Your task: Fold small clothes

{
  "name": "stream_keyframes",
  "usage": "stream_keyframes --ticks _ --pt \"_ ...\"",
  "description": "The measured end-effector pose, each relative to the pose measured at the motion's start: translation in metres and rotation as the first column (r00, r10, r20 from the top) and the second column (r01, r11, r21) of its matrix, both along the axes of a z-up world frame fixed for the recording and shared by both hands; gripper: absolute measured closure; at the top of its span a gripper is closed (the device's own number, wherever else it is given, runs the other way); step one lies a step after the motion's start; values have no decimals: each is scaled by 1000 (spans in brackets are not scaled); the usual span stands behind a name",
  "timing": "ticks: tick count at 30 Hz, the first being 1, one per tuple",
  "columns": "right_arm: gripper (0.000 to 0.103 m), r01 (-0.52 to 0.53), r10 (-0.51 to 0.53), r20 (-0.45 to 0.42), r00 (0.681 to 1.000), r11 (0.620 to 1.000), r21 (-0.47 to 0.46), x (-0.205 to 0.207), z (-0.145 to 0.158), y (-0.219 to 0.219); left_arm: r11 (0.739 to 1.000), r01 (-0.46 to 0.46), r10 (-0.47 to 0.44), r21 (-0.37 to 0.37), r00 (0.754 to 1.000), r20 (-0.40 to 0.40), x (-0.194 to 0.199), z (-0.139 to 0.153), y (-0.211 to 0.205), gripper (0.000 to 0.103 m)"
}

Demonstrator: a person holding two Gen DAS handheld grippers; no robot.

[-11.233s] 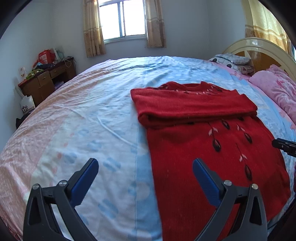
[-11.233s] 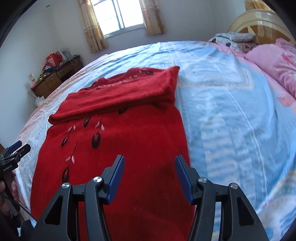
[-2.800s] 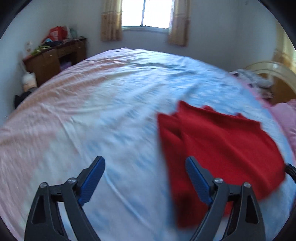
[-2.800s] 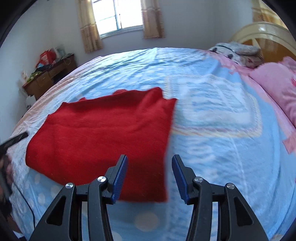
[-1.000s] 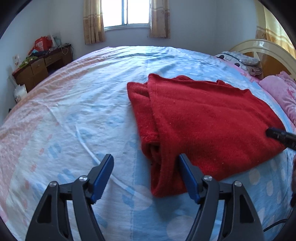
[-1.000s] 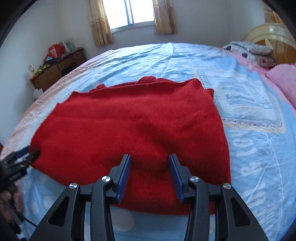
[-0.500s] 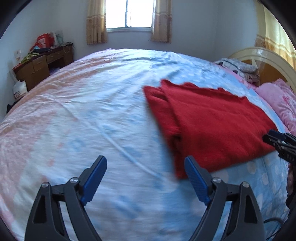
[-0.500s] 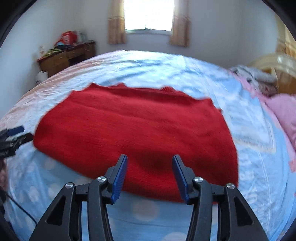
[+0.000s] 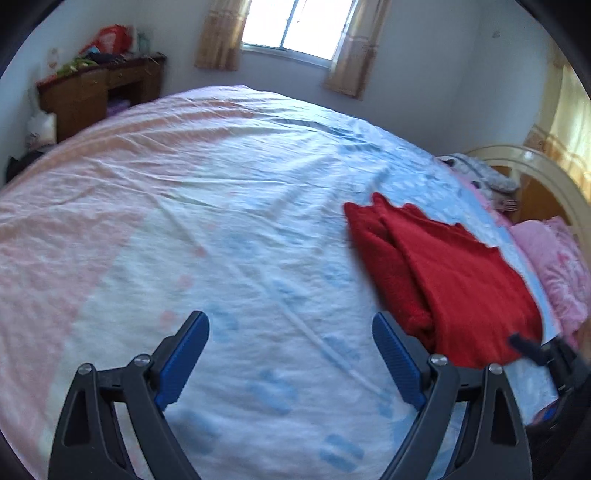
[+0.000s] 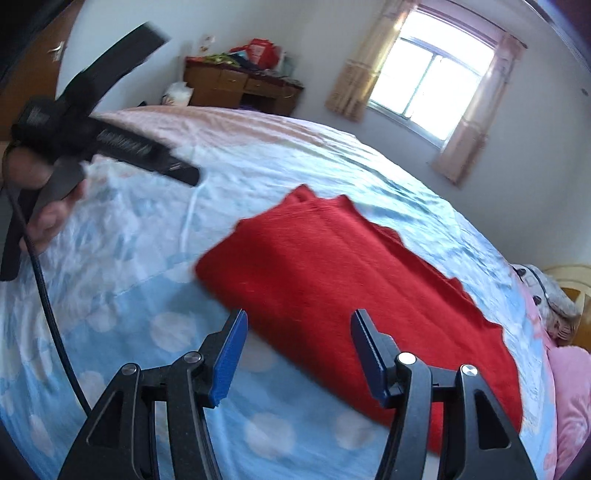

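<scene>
A red knitted sweater (image 9: 454, 280) lies folded in a flat rectangle on the bed, to the right in the left wrist view and in the middle of the right wrist view (image 10: 351, 280). My left gripper (image 9: 291, 356) is open and empty, above bare sheet to the left of the sweater. My right gripper (image 10: 299, 360) is open and empty, just in front of the sweater's near edge. The left gripper also shows at the upper left of the right wrist view (image 10: 110, 107), raised above the bed.
The bed sheet (image 9: 184, 221) is pink and pale blue. Pink pillows (image 9: 557, 266) and a cream headboard (image 9: 546, 173) lie at the right. A wooden desk (image 9: 99, 92) with clutter stands by the far wall, next to the window (image 9: 295, 26).
Both grippers have pulled back and swung left, away from the sweater. The left gripper has risen. The sweater lies as before.
</scene>
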State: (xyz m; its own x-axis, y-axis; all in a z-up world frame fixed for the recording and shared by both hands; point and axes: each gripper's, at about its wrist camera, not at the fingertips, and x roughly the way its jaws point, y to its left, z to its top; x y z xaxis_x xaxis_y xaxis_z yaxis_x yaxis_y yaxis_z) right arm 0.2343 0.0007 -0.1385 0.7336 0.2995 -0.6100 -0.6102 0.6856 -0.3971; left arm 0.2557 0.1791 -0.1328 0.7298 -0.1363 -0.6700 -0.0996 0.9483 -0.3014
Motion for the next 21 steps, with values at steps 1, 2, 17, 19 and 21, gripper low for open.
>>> stream_keyframes --ticks 1,2,17,19,21 --pt "44 -10 10 -2 1000 1000 -8 -1 -3 5 1000 12 -12 -18 1000 1 3 0 -1 10" --pt "44 -16 16 -2 1000 1000 -12 -2 -5 7 999 25 -25 -33 1000 2 7 1 -2 10" --pt "44 5 -5 34 999 1000 -20 8 -18 38 955 187 -188 -230 982 17 90 3 -29 12" --pt "44 6 -5 31 999 1000 -12 9 -17 38 952 197 -200 -236 980 10 98 2 -33 12" --pt "48 4 -4 28 1000 1000 -12 9 -18 39 947 201 -209 -250 978 -4 104 -2 -35 12"
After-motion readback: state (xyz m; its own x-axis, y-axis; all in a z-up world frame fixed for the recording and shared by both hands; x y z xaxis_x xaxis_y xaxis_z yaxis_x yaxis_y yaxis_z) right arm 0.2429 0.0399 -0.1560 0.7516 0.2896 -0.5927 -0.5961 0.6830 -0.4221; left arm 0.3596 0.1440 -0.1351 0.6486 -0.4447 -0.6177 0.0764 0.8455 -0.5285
